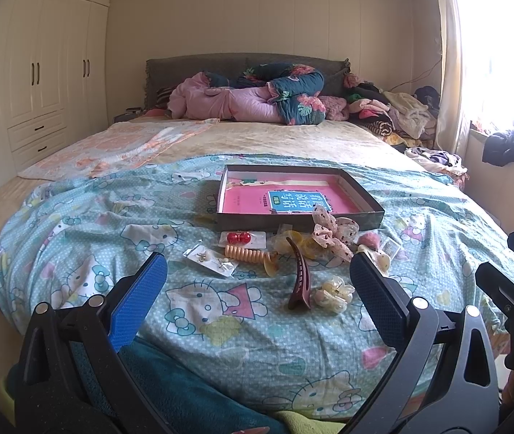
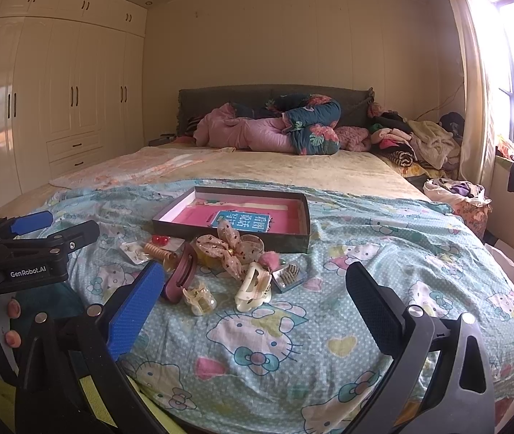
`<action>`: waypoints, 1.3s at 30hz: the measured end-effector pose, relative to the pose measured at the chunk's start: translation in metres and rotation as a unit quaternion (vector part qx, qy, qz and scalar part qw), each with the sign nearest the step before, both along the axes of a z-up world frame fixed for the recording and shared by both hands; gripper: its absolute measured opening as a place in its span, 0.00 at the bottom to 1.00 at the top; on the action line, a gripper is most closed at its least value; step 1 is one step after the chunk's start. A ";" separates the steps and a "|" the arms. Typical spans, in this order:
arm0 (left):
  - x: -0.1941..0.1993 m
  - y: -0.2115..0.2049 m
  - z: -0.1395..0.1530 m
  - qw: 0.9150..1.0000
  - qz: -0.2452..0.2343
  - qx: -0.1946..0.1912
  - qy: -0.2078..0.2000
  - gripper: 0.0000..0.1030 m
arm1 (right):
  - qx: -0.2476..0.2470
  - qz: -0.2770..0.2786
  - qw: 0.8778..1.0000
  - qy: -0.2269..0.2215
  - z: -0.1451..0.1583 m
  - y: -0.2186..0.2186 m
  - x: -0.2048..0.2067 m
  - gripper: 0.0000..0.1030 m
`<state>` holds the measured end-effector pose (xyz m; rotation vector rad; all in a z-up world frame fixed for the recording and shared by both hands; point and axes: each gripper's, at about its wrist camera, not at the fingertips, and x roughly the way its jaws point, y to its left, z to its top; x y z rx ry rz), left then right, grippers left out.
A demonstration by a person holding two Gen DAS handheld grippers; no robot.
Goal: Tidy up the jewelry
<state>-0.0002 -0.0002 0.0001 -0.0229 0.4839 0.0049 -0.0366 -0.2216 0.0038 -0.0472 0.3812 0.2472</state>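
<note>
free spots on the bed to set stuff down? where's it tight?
Free: the blue quilt right of the box; the near quilt strip between the clips and both open grippers; the yellow sheet behind the box. Tight: the accessory pile against the box's front wall.

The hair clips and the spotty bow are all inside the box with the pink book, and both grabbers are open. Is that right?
Not quite. The hair clips and the spotty bow lie on the blanket in front of the box, not inside it; the left wrist view shows this. Only the pink book is in the box. Both the left gripper and the right gripper are open.
</note>
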 end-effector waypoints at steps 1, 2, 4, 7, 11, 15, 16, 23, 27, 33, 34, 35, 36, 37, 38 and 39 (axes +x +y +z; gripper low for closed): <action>0.000 0.000 0.000 1.000 0.000 0.000 0.000 0.90 | 0.000 0.000 1.000 0.000 0.000 0.000 0.000 0.95; 0.000 0.000 0.000 1.000 0.000 0.000 0.000 0.90 | 0.000 0.000 1.000 0.000 0.000 0.000 0.000 0.95; 0.000 0.000 0.000 1.000 0.000 0.000 0.000 0.90 | 0.000 0.000 1.000 0.000 0.000 0.000 0.000 0.95; 0.000 0.000 0.000 1.000 0.000 0.001 0.000 0.90 | -0.001 -0.001 1.000 -0.001 -0.002 0.001 0.001 0.95; 0.000 0.000 0.000 1.000 0.000 0.000 -0.001 0.90 | -0.001 0.000 1.000 -0.001 -0.002 0.002 0.000 0.95; 0.000 0.000 0.000 1.000 0.000 0.000 -0.001 0.90 | 0.000 -0.001 1.000 -0.002 0.000 0.000 0.001 0.95; 0.000 0.000 0.000 1.000 0.000 0.000 -0.001 0.90 | -0.001 0.000 1.000 -0.002 0.000 0.000 0.001 0.95; 0.000 0.000 0.000 1.000 0.001 0.001 -0.001 0.90 | 0.000 0.001 1.000 -0.002 -0.001 0.000 0.000 0.95; 0.000 0.000 0.000 1.000 0.001 0.000 -0.002 0.90 | 0.000 0.000 1.000 -0.003 -0.001 0.000 0.000 0.95; 0.000 0.000 0.000 1.000 -0.001 0.000 -0.003 0.90 | -0.001 0.000 1.000 -0.003 -0.001 0.000 0.001 0.95; 0.000 0.000 0.000 1.000 0.000 0.000 -0.003 0.90 | 0.000 0.000 1.000 -0.002 -0.001 0.000 0.001 0.95; 0.000 0.000 0.000 1.000 -0.001 -0.001 -0.003 0.90 | 0.000 0.001 1.000 -0.002 -0.001 -0.001 0.002 0.95; 0.000 0.000 0.000 1.000 -0.001 -0.001 -0.003 0.90 | 0.000 0.002 1.000 -0.001 0.000 -0.001 0.003 0.95; 0.001 0.000 0.000 1.000 0.000 -0.002 -0.002 0.90 | -0.002 0.002 1.000 0.000 -0.001 0.001 0.002 0.95; 0.001 0.000 0.000 1.000 -0.001 -0.003 -0.002 0.90 | -0.003 0.004 1.000 0.001 -0.002 0.002 0.003 0.95; 0.001 0.001 -0.001 1.000 -0.004 -0.005 -0.001 0.90 | -0.006 0.007 1.000 0.002 -0.001 0.003 0.005 0.95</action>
